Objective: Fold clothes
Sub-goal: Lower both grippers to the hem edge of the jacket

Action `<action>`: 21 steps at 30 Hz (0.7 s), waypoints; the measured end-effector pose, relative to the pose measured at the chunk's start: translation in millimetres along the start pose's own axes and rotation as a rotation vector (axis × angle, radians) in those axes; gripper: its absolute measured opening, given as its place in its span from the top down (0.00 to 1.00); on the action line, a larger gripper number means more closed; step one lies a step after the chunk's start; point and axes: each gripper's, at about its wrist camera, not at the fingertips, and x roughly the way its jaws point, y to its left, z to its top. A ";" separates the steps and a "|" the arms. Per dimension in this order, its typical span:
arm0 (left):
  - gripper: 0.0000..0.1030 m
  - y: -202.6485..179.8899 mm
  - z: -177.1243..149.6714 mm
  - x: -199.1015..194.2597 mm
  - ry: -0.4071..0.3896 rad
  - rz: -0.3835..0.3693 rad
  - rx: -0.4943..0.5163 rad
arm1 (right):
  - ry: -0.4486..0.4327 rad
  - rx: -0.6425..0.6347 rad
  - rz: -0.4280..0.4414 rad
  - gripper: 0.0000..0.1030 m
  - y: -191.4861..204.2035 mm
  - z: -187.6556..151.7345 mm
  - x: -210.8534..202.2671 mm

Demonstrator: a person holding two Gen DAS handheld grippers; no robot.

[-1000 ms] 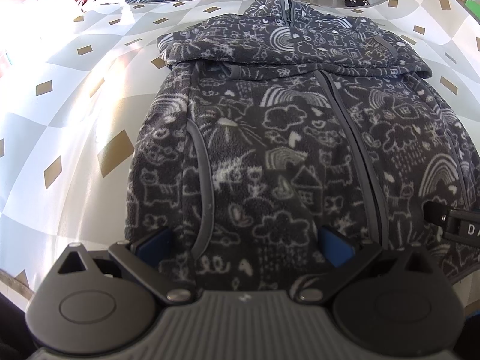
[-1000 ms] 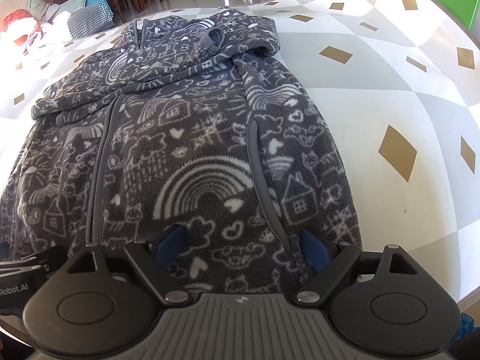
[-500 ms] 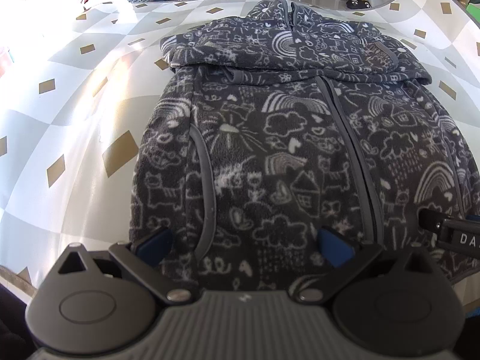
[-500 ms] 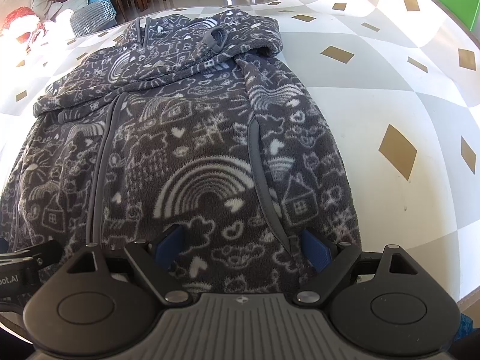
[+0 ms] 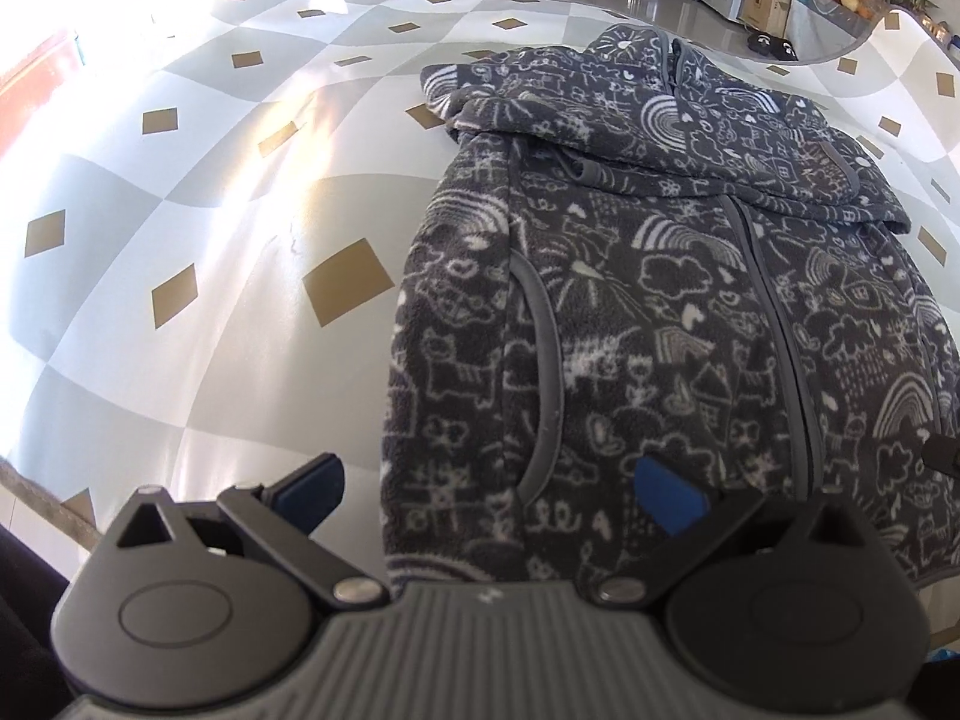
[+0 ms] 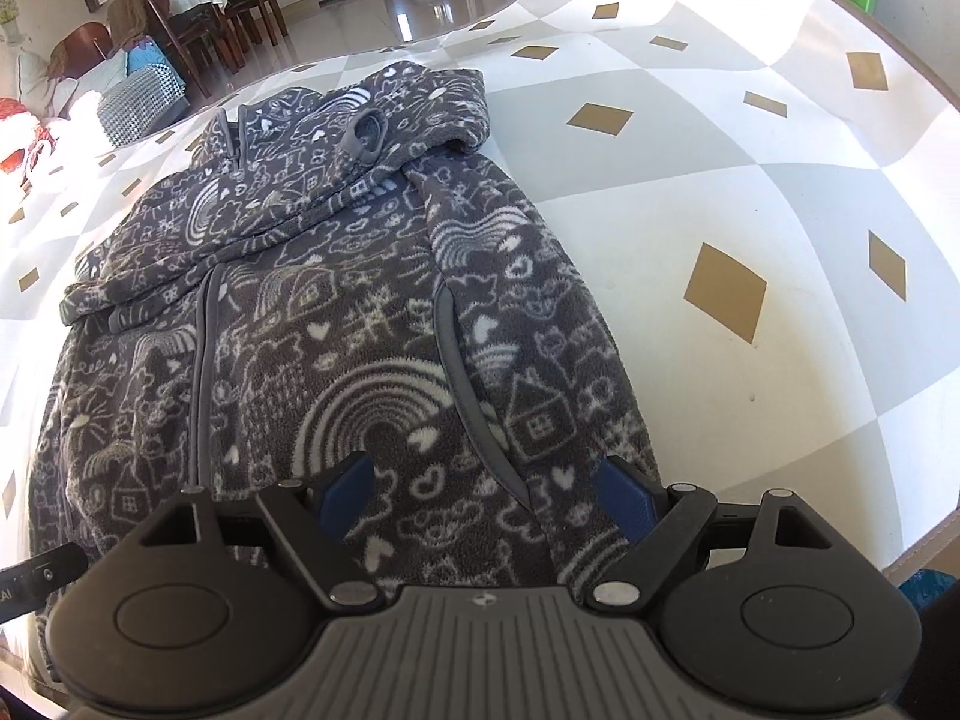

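Observation:
A dark grey fleece hooded jacket with white doodle print lies flat on the table, zip up, hood at the far end. My left gripper hangs open above its near left corner, the left finger over bare tablecloth and the right finger over the fleece. The right gripper hovers over the near right part of the hem; its jaws are closing slightly but stand wide, with fleece under them and nothing pinched. A tip of each gripper shows at the edge of the other's view.
A white and grey checked tablecloth with gold diamonds covers the table. Its near edge runs just below both grippers. Chairs and a dining table stand in the room beyond.
The left gripper has slid left and rolled, so its left finger now hangs over tablecloth instead of fleece. The right gripper has lifted a little and rolled. The jacket has not moved.

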 end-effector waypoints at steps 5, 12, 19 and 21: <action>0.00 12.7 -0.4 11.4 0.048 0.000 -0.064 | 0.032 0.018 -0.014 0.20 -4.6 -1.7 5.7; 0.00 0.7 -2.2 22.1 0.076 0.023 -0.027 | 0.133 0.098 0.016 0.20 -9.2 -9.7 26.6; 0.00 -15.6 -4.2 18.9 0.059 -0.007 0.054 | 0.132 0.093 0.019 0.20 -9.2 -10.2 26.6; 0.00 -19.8 -4.1 18.2 0.054 -0.022 0.070 | 0.133 0.088 0.019 0.20 -8.9 -9.5 26.1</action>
